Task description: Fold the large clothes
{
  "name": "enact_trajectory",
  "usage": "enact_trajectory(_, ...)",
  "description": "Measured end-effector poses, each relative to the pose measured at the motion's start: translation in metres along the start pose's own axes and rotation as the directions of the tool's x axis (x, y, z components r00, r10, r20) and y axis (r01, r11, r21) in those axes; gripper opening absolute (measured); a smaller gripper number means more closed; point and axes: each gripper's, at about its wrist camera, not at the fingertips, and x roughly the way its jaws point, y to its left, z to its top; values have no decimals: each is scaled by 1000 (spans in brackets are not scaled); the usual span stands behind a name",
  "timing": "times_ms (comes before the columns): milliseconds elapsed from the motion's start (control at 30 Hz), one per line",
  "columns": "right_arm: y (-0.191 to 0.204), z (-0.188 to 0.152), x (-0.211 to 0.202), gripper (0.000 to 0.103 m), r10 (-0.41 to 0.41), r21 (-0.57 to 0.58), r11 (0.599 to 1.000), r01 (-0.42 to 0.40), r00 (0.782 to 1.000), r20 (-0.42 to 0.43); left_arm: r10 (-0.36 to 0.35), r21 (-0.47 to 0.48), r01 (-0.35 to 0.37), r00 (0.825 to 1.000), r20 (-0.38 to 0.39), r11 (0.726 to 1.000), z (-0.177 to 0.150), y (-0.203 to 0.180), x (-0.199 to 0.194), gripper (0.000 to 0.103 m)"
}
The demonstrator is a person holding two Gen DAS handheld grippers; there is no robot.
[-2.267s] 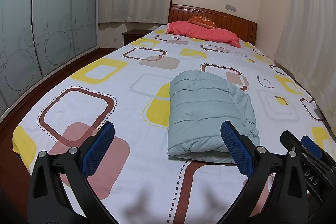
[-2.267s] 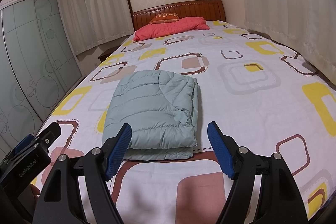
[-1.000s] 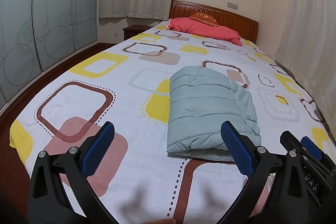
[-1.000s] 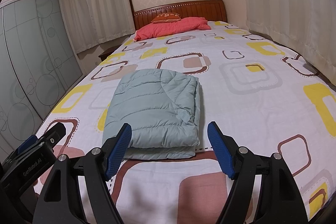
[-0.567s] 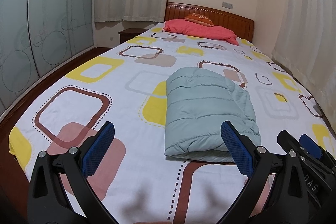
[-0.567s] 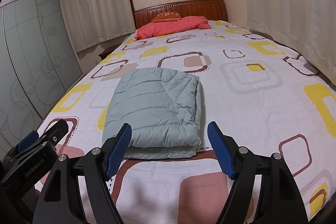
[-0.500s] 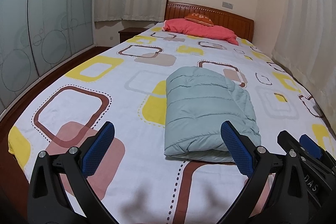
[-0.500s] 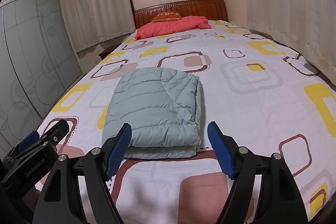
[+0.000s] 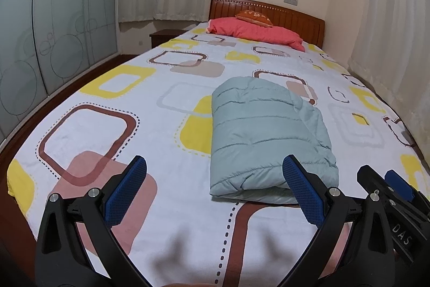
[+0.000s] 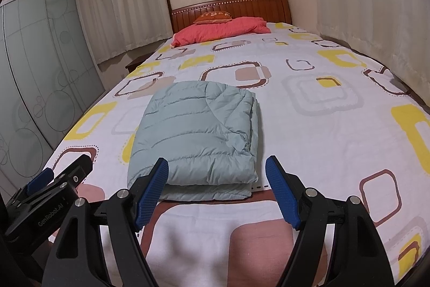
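My left gripper [image 9: 213, 184] and my right gripper [image 10: 217, 186] both hang spread wide and empty above the foot of the bed, blue-padded fingers [image 9: 126, 191] apart. Just beyond them, touching neither, the pale blue-green quilted puffer jacket [image 10: 197, 136] lies folded into a thick rectangle on the white bedsheet printed with yellow, brown and grey squares [image 10: 309, 125]; it sits ahead and right of my left gripper, straight ahead and slightly left of my right. Since a moment ago the bundle has kept its place and shape, and both grippers have barely shifted. Its stitched channels run crosswise, layered edges stacked at the near and right sides. Farther off, a coral-pink pillow [image 9: 255, 31] rests before the reddish wooden headboard [image 10: 250, 7].
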Motion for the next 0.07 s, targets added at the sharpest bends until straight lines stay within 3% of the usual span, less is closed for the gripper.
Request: enact_trajectory(67,-2,-1,2,74,-1,1,1000,1,1000,-4,0,-4,0,1000,-3,1000,-1,1,3,101)
